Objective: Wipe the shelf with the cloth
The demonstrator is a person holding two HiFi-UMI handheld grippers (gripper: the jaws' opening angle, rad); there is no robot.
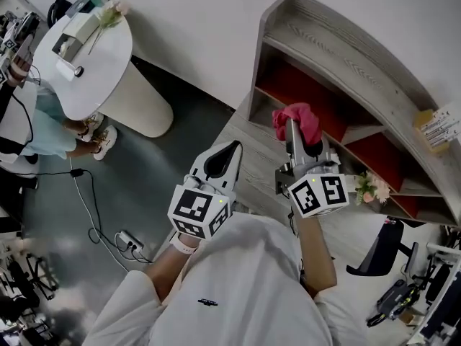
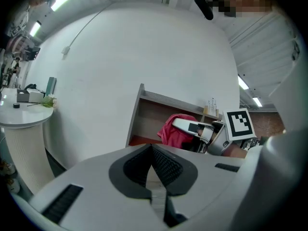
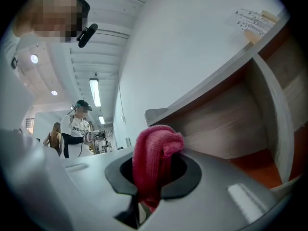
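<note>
Right gripper view | right gripper (image 3: 153, 176) pinches cloth (image 3: 155, 146) | left gripper (image 2: 152, 150) jaws together

Shelf (image 1: 338, 63) upper right of frame; cloth (image 1: 299, 117), in right gripper (image 1: 292, 130), just before it; left gripper (image 1: 232, 150) centre; round worktop (image 1: 108, 63) upper left.

Head view up high, staring steeply down, shelf (image 1: 338, 56) on the right. Left gripper view sits back, looking far and right at that shelf and the cloth (image 2: 171, 129). Right gripper view's jammed close: same shelf, same cloth.
</note>
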